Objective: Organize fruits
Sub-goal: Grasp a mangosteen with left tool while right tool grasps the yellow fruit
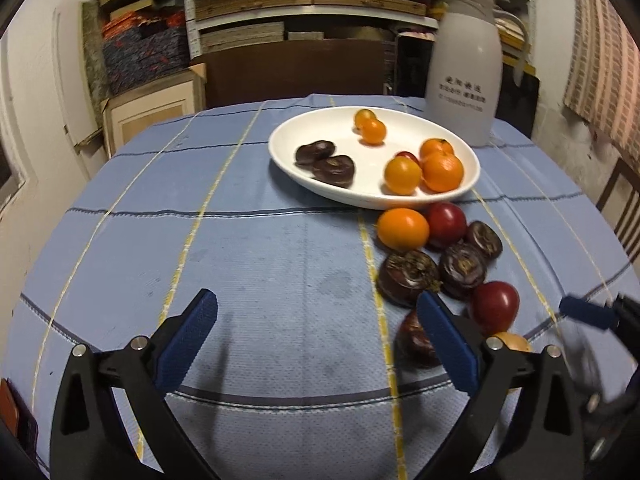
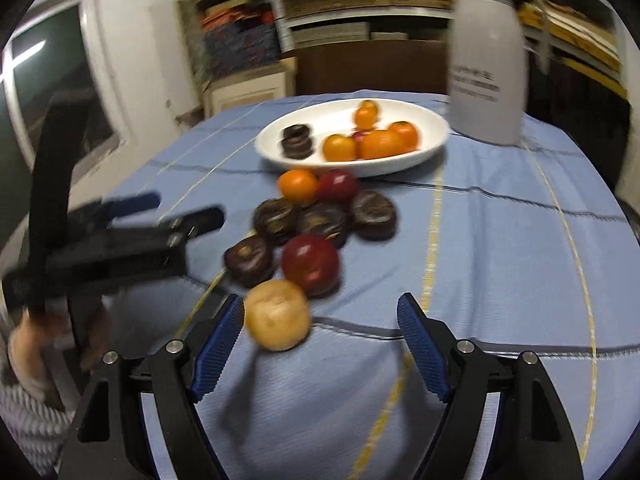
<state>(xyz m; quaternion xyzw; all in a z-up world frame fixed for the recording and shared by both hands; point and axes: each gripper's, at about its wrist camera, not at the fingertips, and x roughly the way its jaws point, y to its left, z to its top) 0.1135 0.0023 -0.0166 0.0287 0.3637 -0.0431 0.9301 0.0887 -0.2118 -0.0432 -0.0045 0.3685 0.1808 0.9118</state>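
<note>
A white plate (image 1: 304,128) (image 2: 436,128) holds several orange fruits (image 1: 443,171) and two dark brown ones (image 1: 333,168). In front of it on the blue cloth lie an orange fruit (image 1: 402,227) (image 2: 298,185), red fruits (image 1: 494,306) (image 2: 311,264), several dark brown fruits (image 1: 406,277) (image 2: 249,260) and a pale yellow fruit (image 2: 277,317). My left gripper (image 1: 318,312) is open and empty, left of the loose fruits. My right gripper (image 2: 320,314) is open; the yellow fruit lies just inside its left finger, untouched as far as I can tell.
A tall white thermos jug (image 1: 464,64) (image 2: 486,68) stands behind the plate at the right. The round table's blue cloth (image 1: 260,248) falls off at the edges. Shelves and boxes (image 1: 152,100) fill the background. The left gripper shows in the right wrist view (image 2: 160,216).
</note>
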